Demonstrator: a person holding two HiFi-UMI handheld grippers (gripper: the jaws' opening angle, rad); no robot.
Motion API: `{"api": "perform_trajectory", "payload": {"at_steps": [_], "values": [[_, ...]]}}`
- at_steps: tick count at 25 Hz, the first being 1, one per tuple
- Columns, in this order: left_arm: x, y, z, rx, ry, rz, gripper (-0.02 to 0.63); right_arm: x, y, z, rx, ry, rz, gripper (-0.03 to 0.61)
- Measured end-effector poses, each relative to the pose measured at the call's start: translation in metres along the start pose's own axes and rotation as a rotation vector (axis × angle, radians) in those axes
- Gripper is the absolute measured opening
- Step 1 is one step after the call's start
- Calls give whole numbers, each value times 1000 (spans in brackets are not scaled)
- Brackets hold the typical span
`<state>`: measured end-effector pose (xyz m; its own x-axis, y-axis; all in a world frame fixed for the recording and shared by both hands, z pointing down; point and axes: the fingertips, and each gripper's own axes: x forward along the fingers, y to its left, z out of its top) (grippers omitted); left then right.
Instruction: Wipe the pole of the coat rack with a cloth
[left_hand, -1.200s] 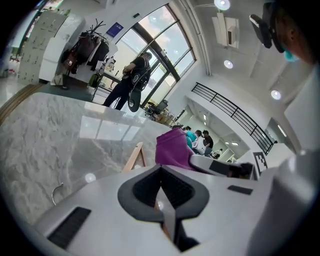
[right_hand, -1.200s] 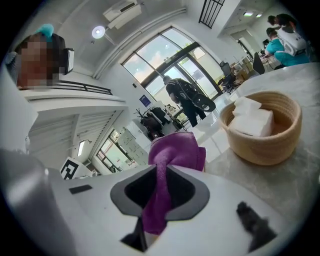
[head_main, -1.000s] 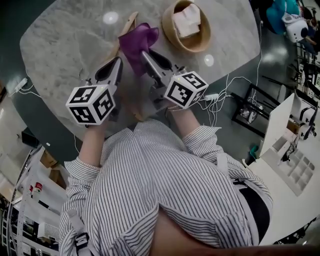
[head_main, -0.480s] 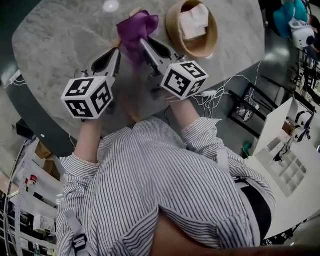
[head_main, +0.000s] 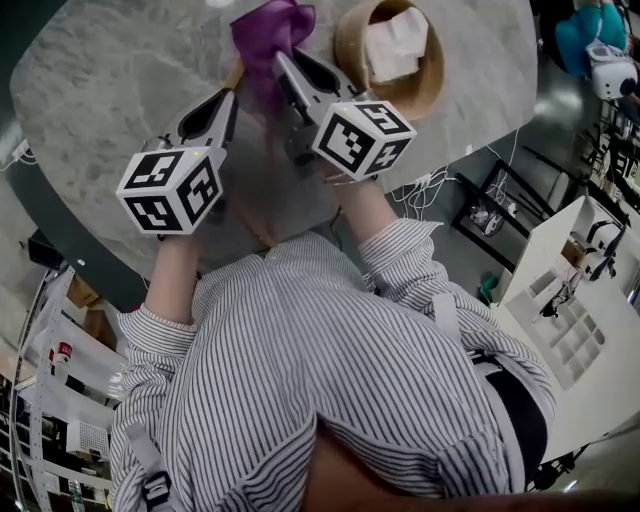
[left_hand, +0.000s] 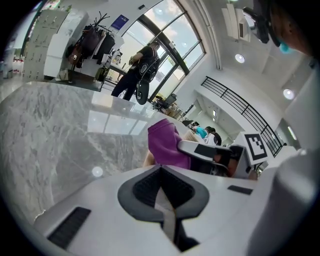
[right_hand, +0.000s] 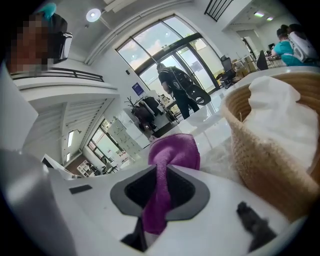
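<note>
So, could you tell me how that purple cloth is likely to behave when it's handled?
Probably floppy: the purple cloth bunches and folds over above the right gripper, squeezed to a narrow strip between its jaws. Likely light, as one pinch carries it. Its fuzzy surface suggests it won't slip easily.

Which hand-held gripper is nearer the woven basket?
Right. In the head view the right hand-held gripper, clamping the purple cloth, sits just left of the woven basket. The left hand-held gripper is farther left, beyond the right one.

No legible text or labels.
</note>
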<state>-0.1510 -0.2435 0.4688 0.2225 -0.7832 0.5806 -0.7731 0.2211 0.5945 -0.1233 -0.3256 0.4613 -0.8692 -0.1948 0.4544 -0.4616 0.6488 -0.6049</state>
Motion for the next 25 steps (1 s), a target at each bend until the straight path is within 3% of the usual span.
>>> {"api": "perform_trajectory", "payload": {"at_steps": [11,25], "values": [[13,11,-3,-21,18,20,9,18,-25,2,-52,30,-71,61],[20,12,-7,25,35,33,9,21,-31,-2,-83,56,-73,61]]}}
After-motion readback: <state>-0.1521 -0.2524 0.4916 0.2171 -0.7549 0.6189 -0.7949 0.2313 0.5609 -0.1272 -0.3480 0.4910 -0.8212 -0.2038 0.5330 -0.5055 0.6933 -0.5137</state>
